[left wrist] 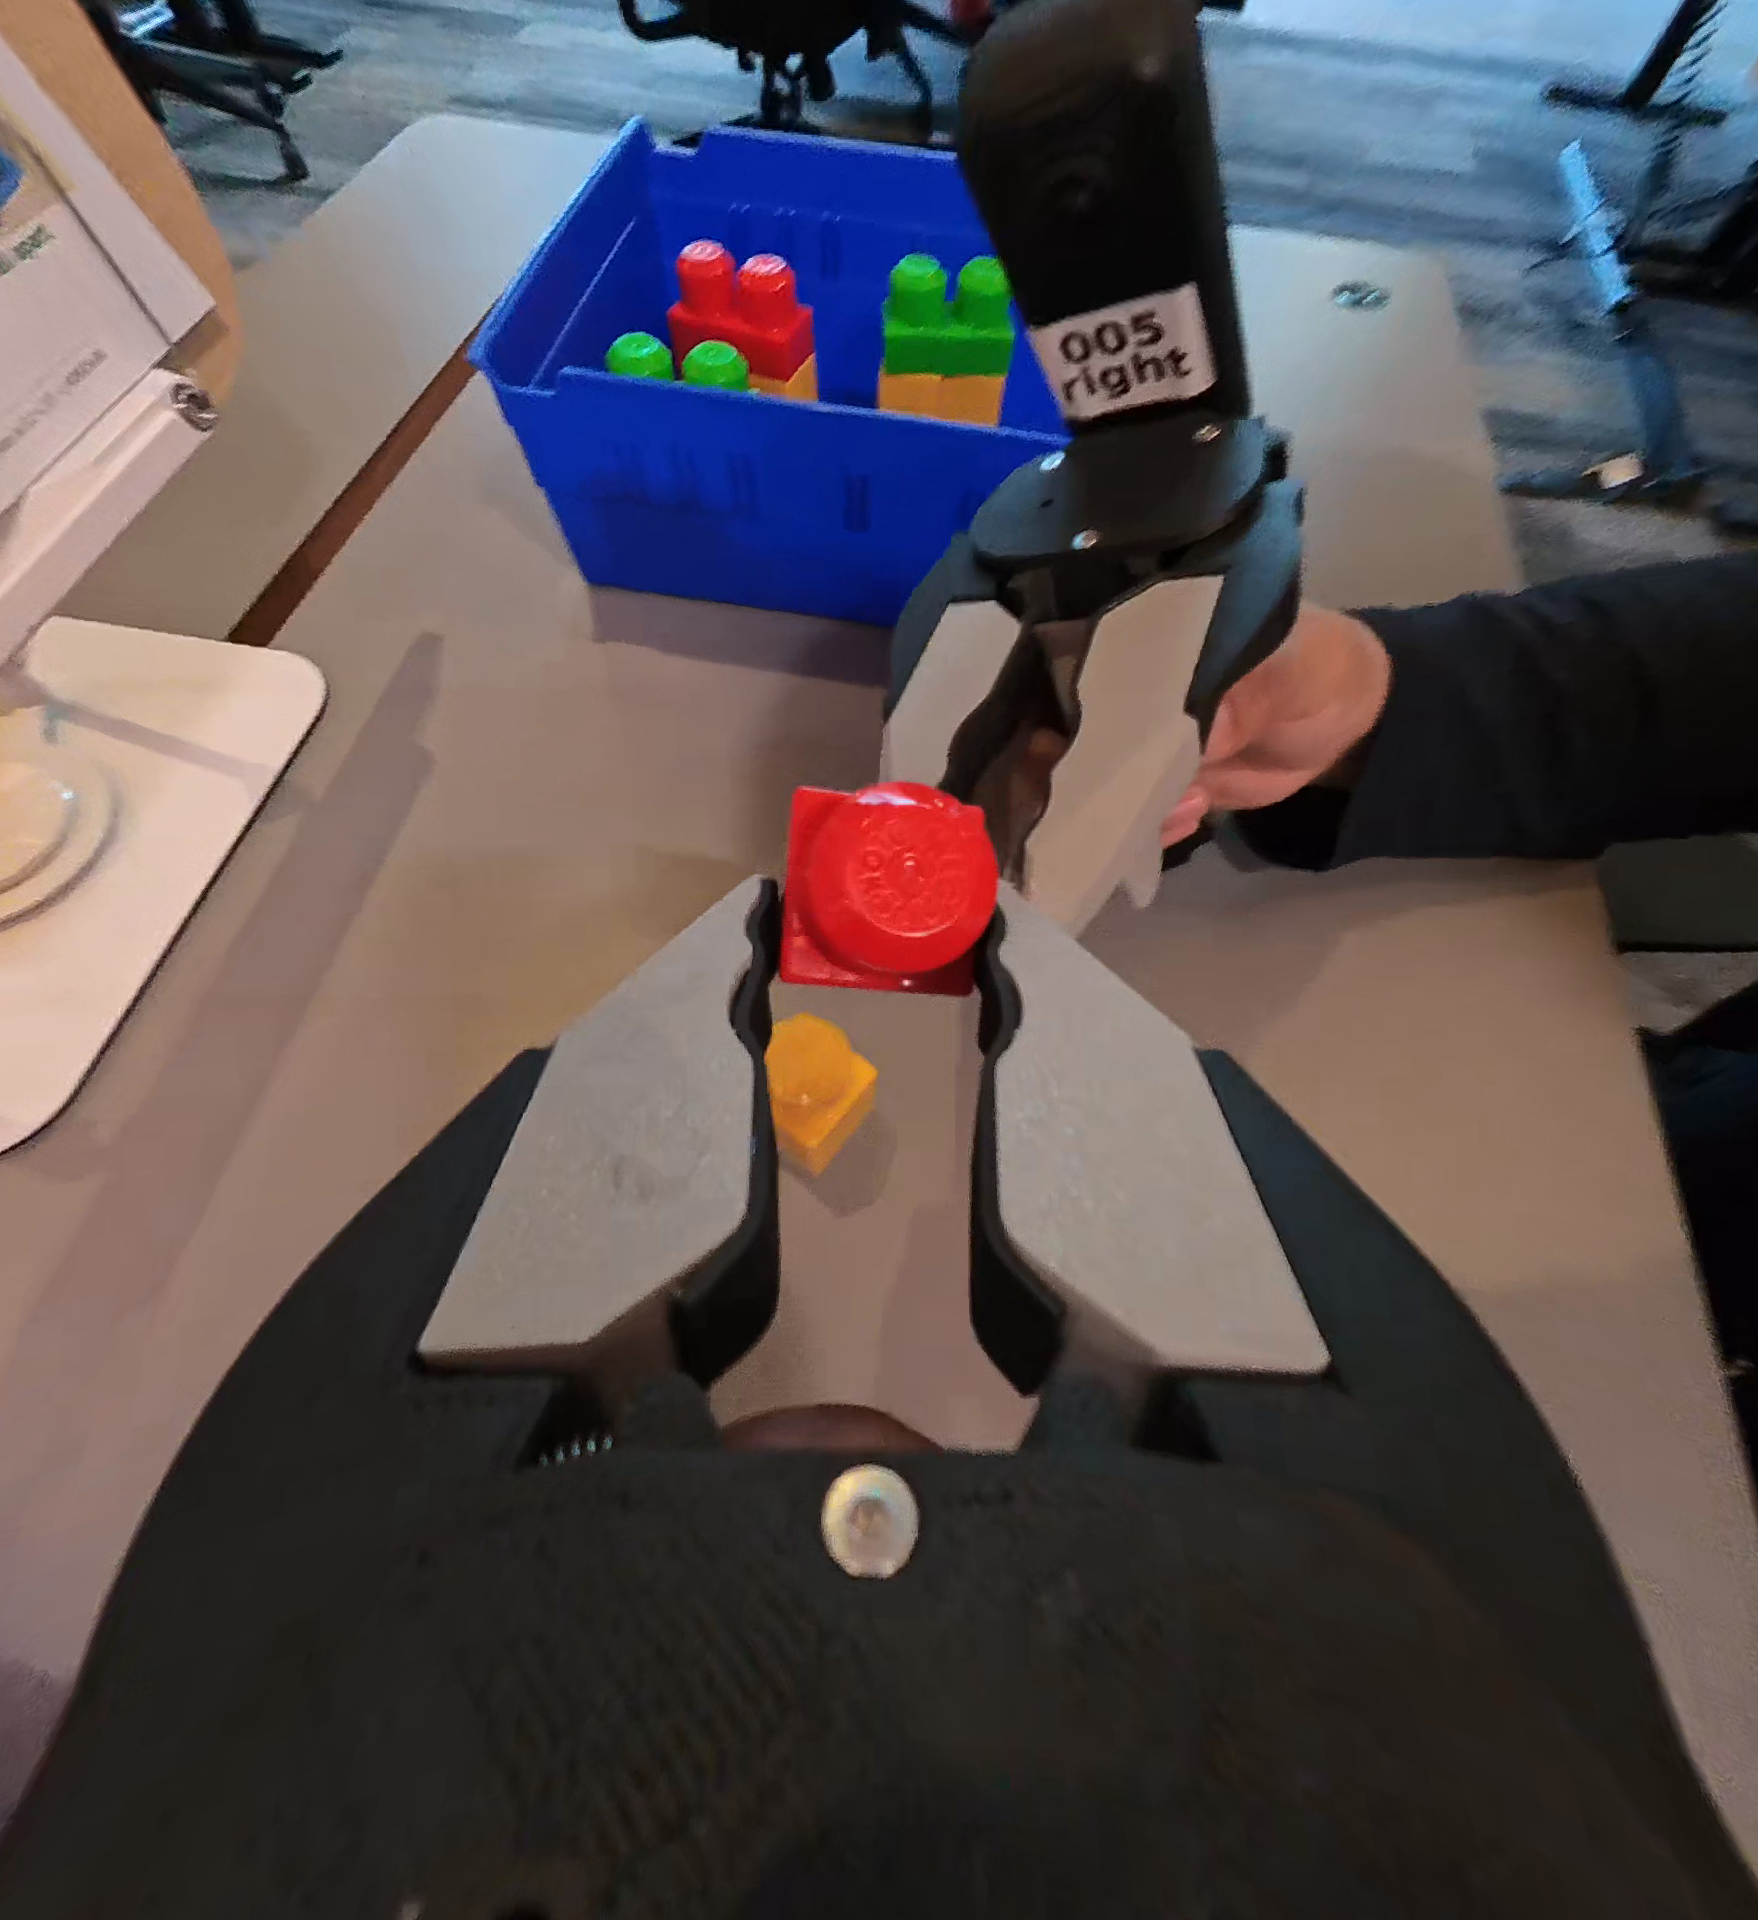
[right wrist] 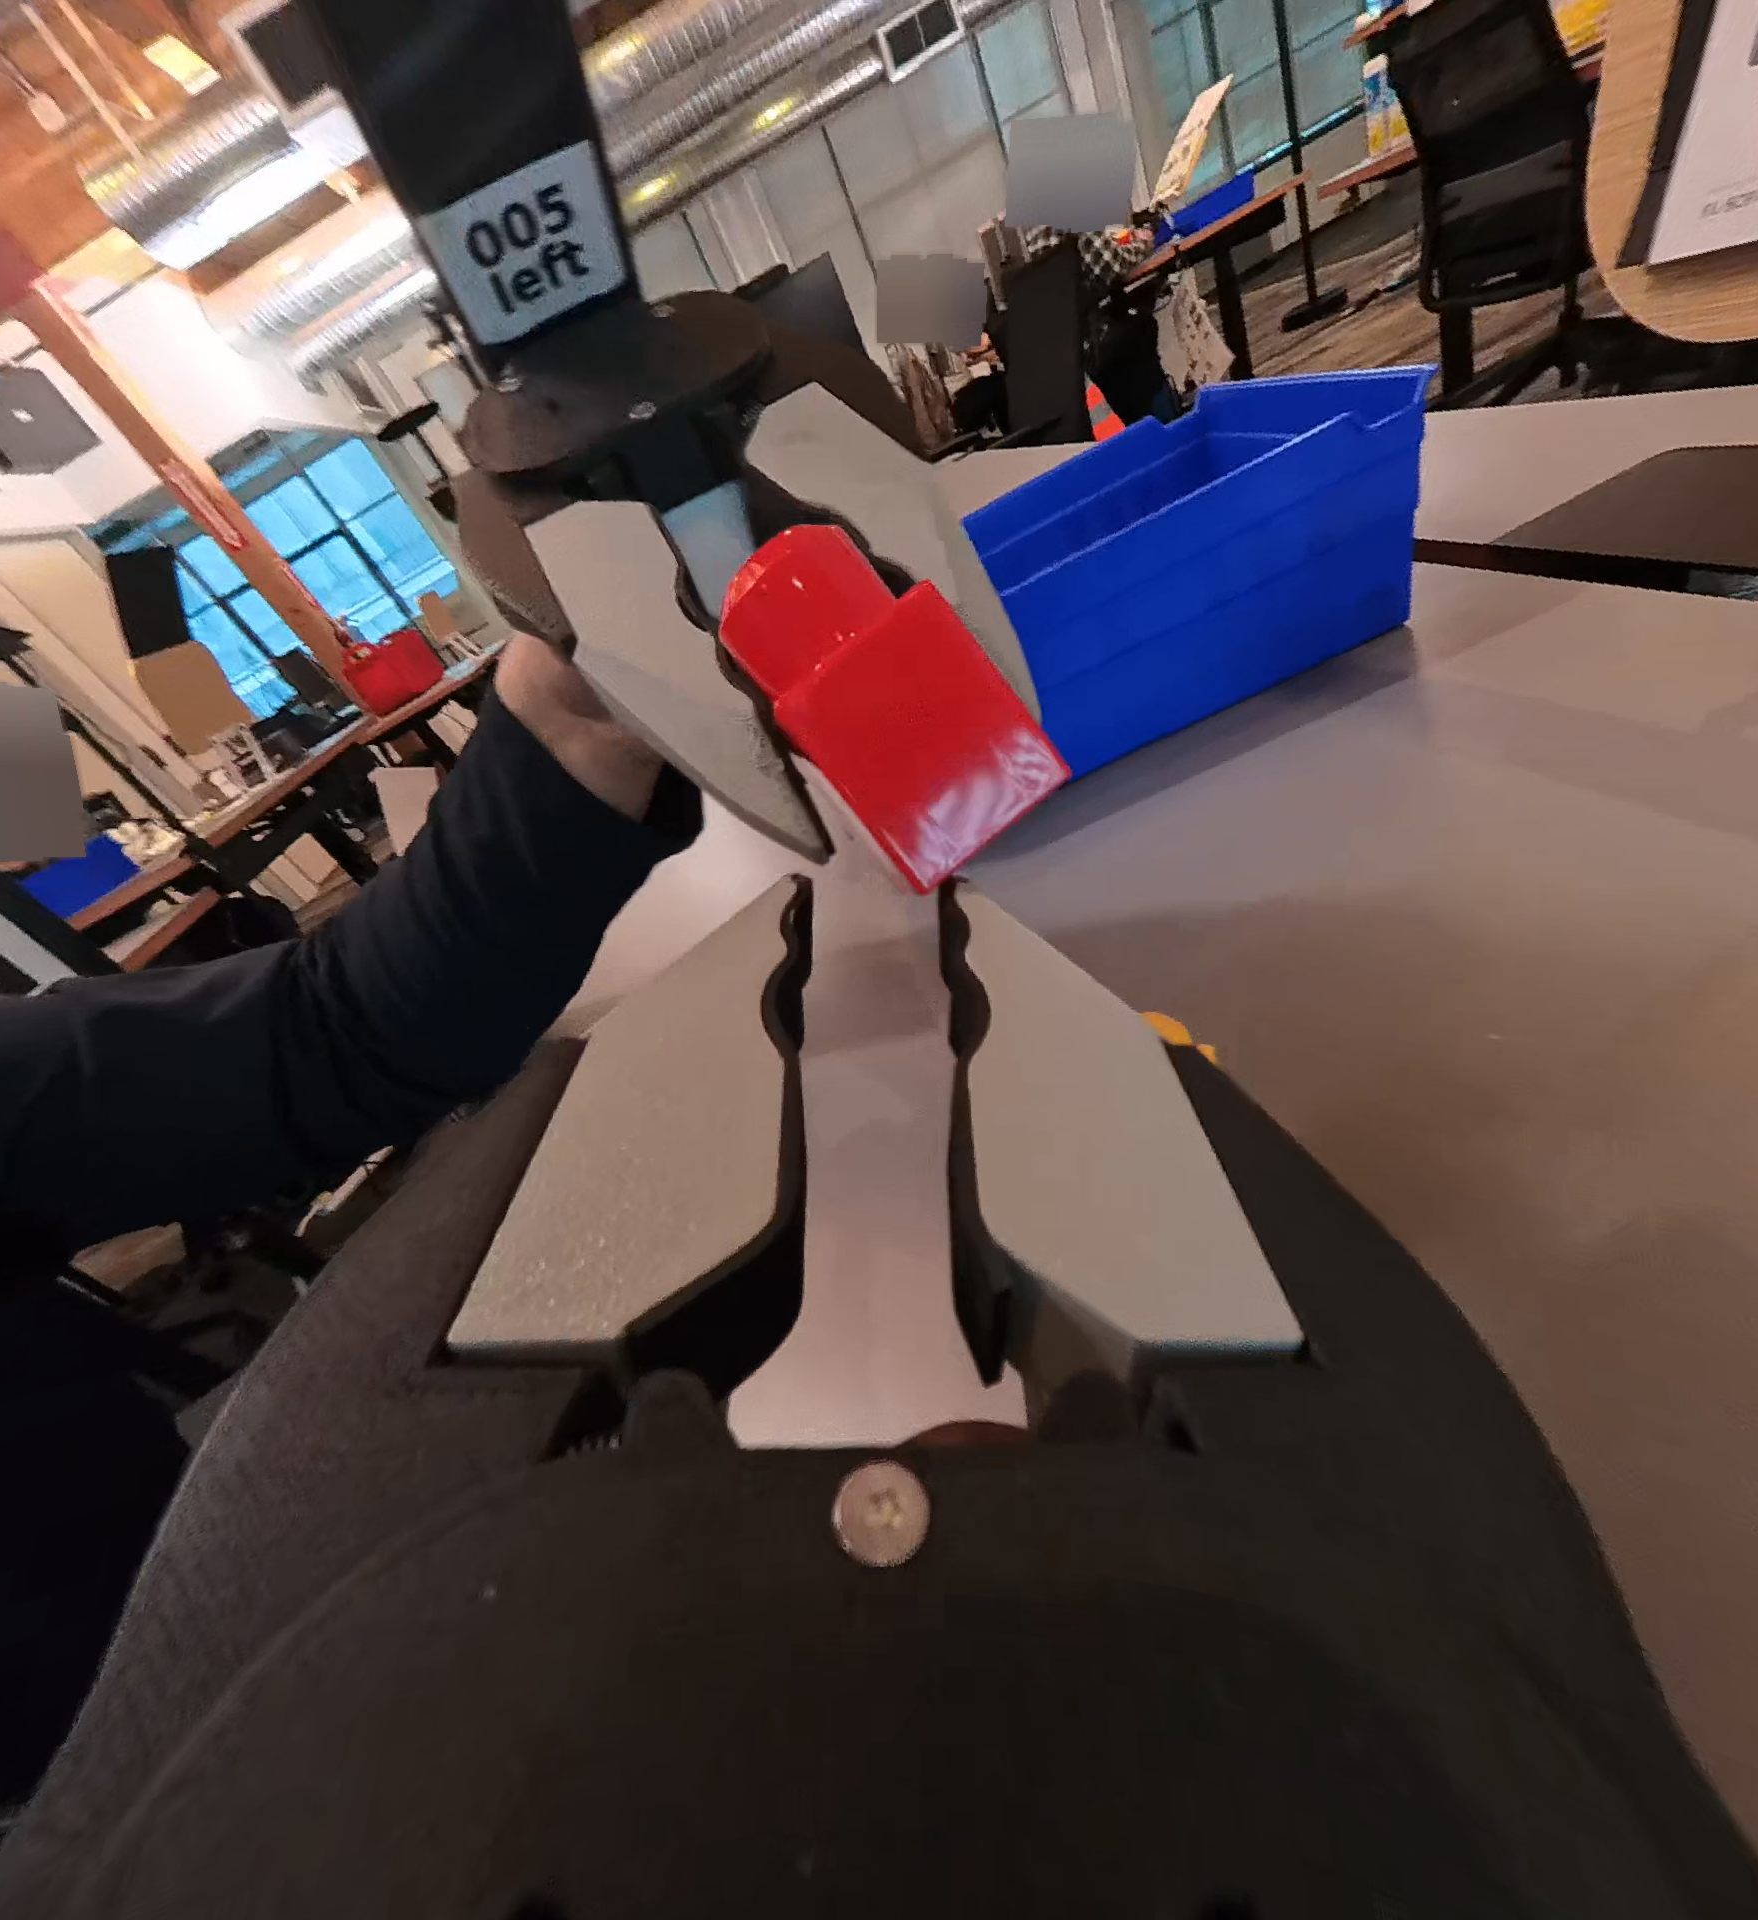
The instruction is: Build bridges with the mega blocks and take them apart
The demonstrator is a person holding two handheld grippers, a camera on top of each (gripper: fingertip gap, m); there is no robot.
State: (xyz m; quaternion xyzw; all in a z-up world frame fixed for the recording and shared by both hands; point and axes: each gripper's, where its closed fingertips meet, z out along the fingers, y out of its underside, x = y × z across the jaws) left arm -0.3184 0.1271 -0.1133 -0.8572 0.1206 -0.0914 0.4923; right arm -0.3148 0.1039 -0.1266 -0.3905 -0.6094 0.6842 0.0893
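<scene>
My left gripper (left wrist: 875, 914) is shut on a red one-stud block (left wrist: 890, 894) and holds it tilted above the grey table (left wrist: 501, 831), stud toward the camera. A yellow one-stud block (left wrist: 818, 1091) stands on the table below it. My right gripper (right wrist: 873, 904) is open and empty, its tips just under the red block (right wrist: 906, 727) held by the left gripper (right wrist: 916, 790). In the left wrist view the right gripper (left wrist: 1051, 831) hangs just right of the red block. A sliver of the yellow block (right wrist: 1178, 1031) shows beside my right finger.
A blue bin (left wrist: 750, 499) at the back of the table holds red, green and yellow blocks; it also shows in the right wrist view (right wrist: 1218, 561). A white stand base (left wrist: 106, 831) with a sign board sits left. A hand (left wrist: 1290, 717) grips the right gripper. Only a small space, under 4 cm, lies between the two pairs of fingers. About 30 cm separates my left fingertips from the white stand base (left wrist: 106, 831).
</scene>
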